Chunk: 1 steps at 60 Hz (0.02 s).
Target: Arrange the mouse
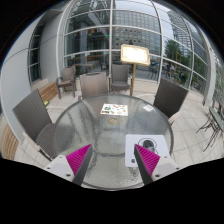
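A round glass table (100, 130) fills the view ahead of my gripper (113, 160). A white mat (137, 135) lies on the glass at the right, and a small pale mouse (149, 143) sits on it. The tip of the right finger (148, 157) partly covers the mat's near edge. The left finger (79, 158) hangs over bare glass. Both magenta pads stand far apart, and only glass shows between them. The gripper is open and holds nothing.
A small printed card (113, 109) lies on the far side of the table. Dark chairs (33, 116) (167, 98) (93, 85) ring the table on a paved terrace. A sign on a post (134, 55) and a glass building stand behind.
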### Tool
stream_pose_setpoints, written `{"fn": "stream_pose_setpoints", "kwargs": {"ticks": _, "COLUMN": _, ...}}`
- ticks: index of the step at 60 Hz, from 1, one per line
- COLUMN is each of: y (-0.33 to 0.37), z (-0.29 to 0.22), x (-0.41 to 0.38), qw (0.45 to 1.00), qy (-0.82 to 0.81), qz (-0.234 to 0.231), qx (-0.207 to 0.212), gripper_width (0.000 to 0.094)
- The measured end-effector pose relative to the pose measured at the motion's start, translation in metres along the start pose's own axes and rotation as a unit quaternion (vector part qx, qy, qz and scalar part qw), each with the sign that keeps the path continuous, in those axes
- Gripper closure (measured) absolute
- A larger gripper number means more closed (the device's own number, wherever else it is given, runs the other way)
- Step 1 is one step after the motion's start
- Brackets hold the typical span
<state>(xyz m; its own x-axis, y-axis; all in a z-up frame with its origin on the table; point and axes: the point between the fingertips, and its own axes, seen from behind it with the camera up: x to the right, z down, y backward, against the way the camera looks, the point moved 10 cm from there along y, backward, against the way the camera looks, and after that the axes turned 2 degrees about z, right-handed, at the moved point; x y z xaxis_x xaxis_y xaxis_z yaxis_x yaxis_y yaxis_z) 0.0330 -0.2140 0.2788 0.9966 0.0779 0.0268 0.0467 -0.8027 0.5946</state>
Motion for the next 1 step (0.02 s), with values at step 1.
{"fn": "stream_pose_setpoints", "kwargs": {"ticks": 1, "y": 0.0001, "z": -0.0007, "x": -0.0003, "qw": 1.0, "qy": 0.001, "qz": 0.0, "qx": 0.0, "gripper_width": 0.0089}}
